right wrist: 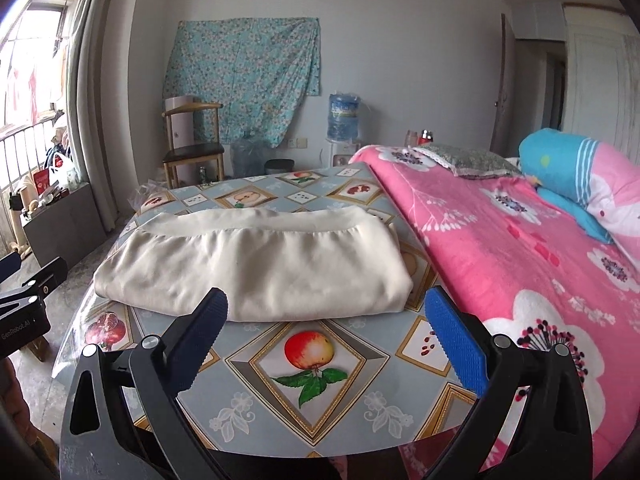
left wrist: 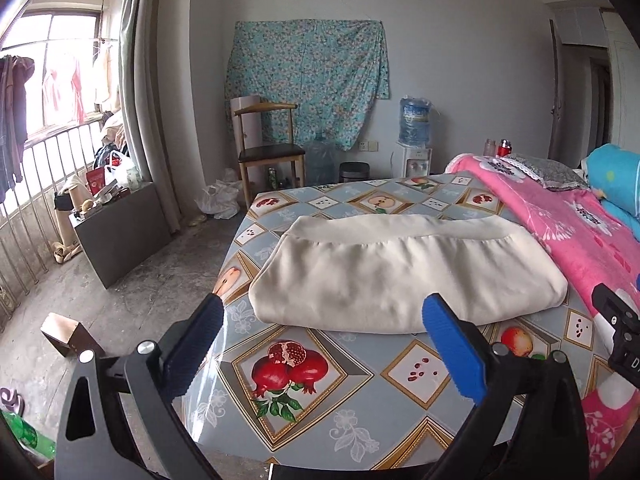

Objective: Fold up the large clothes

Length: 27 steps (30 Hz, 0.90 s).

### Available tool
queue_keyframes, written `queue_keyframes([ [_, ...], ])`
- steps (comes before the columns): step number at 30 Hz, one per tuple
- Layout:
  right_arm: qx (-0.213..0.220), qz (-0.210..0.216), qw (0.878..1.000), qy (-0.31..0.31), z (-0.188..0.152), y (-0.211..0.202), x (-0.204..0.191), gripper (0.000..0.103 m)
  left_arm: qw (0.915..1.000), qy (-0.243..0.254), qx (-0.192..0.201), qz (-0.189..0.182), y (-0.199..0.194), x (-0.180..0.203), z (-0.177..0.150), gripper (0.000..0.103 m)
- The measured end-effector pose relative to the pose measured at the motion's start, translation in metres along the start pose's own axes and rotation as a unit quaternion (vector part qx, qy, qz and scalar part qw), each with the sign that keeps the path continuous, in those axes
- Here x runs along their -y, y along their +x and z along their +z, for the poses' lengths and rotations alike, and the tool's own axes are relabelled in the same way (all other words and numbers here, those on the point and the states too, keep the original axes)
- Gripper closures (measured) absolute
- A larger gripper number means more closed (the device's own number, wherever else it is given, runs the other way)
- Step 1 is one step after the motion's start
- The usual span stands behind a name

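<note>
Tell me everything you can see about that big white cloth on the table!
The cream garment looks like soft, thick fabric, folded into a wide flat bundle with rounded corners. A plain band runs along its far edge, with small gathers beneath it. It lies on the fruit-patterned tablecloth, its right end near the pink blanket. Neither open gripper touches it.

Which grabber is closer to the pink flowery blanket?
Right. The right gripper hangs beside the pink blanket, its blue finger almost at the blanket's edge. The left gripper is on the far side of the right one, nearer the cream folded garment's window end.
</note>
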State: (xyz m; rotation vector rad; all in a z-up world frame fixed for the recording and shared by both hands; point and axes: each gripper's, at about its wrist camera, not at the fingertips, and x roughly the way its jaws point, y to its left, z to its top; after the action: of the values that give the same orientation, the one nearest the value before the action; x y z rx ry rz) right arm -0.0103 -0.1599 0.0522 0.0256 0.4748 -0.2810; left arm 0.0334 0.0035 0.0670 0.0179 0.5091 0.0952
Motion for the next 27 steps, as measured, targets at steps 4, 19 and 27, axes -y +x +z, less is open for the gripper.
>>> queue_keyframes([
  [4,-0.014,0.013,1.000,-0.009,-0.002,0.002,-0.005,0.007,0.9999,0.004,-0.008,0.014,0.000,0.003,0.000,0.005],
  [19,-0.093,0.022,0.995,0.011,-0.006,0.023,-0.013,0.007,0.9942,-0.013,-0.103,0.027,0.033,0.002,-0.004,0.005],
  [27,-0.122,0.025,0.992,0.024,-0.003,0.035,-0.015,0.007,0.9910,-0.006,-0.132,0.019,0.041,0.001,-0.004,0.005],
])
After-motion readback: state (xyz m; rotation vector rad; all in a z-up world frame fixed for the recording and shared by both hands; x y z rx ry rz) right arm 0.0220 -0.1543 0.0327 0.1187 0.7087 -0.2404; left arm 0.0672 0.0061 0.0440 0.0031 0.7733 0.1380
